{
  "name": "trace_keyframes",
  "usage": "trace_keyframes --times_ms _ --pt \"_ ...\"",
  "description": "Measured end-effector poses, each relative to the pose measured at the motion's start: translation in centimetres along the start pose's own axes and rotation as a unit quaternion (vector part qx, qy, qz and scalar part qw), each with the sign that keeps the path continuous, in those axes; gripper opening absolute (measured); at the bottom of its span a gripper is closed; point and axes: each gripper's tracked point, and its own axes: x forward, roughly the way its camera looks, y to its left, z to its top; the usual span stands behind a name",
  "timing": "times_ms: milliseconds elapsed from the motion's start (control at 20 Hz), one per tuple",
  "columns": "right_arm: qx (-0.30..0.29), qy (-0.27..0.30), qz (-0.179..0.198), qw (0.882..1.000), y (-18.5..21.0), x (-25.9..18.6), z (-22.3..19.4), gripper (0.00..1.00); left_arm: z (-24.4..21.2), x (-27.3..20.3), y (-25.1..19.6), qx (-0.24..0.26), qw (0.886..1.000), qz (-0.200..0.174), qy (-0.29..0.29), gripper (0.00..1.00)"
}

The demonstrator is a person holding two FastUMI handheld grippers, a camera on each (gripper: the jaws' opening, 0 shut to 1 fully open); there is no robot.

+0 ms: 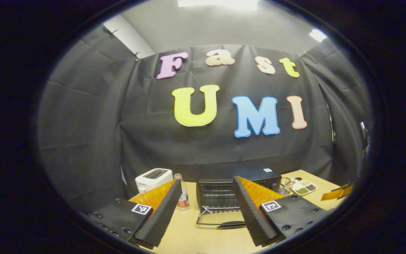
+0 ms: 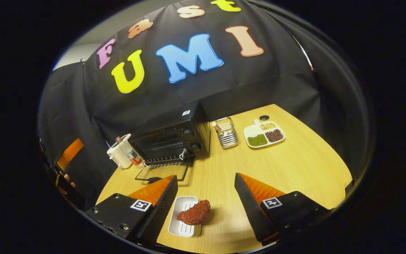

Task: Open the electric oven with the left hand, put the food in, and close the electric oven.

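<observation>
A black electric oven (image 1: 238,188) (image 2: 174,139) stands at the back of the wooden table with its glass door (image 1: 220,218) (image 2: 164,173) folded down flat and its rack showing inside. My left gripper (image 1: 206,215) is open, raised in front of the door, nothing between its fingers. A reddish-brown piece of food (image 2: 194,212) lies on the edge of a small white tray (image 2: 183,220) near the table's front. My right gripper (image 2: 206,208) is open, its fingers on either side of the food and apart from it.
Left of the oven are a white toaster (image 1: 153,178) (image 2: 118,155) and a small bottle (image 1: 182,197) (image 2: 129,151). To its right stand a wire basket (image 2: 226,134) and a divided white dish of beans (image 2: 264,134) (image 1: 304,187). A hand (image 2: 65,180) holds the other gripper at far left.
</observation>
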Motion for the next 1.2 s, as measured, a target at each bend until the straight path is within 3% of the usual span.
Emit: trace_keyframes --times_ms 500,550,600,800,850,900,1000,1100,1150,1200 --pt "0.070 0.113 0.032 0.991 0.3 3.5 -7.6 0.98 -0.2 -2.7 3.0 0.008 0.999 0.039 0.005 0.99" --pt "0.083 0.124 0.035 0.988 0.4 3.7 -8.3 0.83 -0.3 -2.8 3.3 0.008 0.999 0.043 0.006 0.99" --pt "0.095 0.131 0.038 0.986 0.5 3.9 -8.7 0.89 -0.6 -2.9 3.6 0.008 0.999 0.047 0.009 1.00" --pt "0.134 0.145 0.046 0.979 0.7 4.3 -10.0 0.85 -0.9 -3.0 4.6 0.007 0.998 0.059 0.015 1.00" --pt "0.144 0.152 0.054 0.976 1.1 4.5 -10.3 0.70 -0.9 -3.0 4.7 0.006 0.998 0.061 0.015 1.00" --pt "0.152 0.159 0.059 0.974 1.4 4.4 -10.7 0.78 -1.0 -2.9 4.7 0.006 0.998 0.062 0.015 1.00" --pt "0.155 0.172 0.069 0.970 2.1 4.6 -11.5 0.78 -1.2 -2.7 4.5 0.008 0.998 0.061 0.016 1.00" --pt "0.176 0.165 0.055 0.969 1.9 4.9 -11.7 0.39 -1.3 -2.7 4.1 0.008 0.998 0.056 0.016 1.00" --pt "0.183 0.165 0.056 0.968 1.7 4.4 -11.0 0.31 -1.2 -2.6 4.0 0.008 0.998 0.055 0.014 1.00" --pt "0.187 0.166 0.058 0.966 1.9 4.5 -11.1 0.31 -1.2 -2.5 3.8 0.008 0.999 0.052 0.014 1.00"
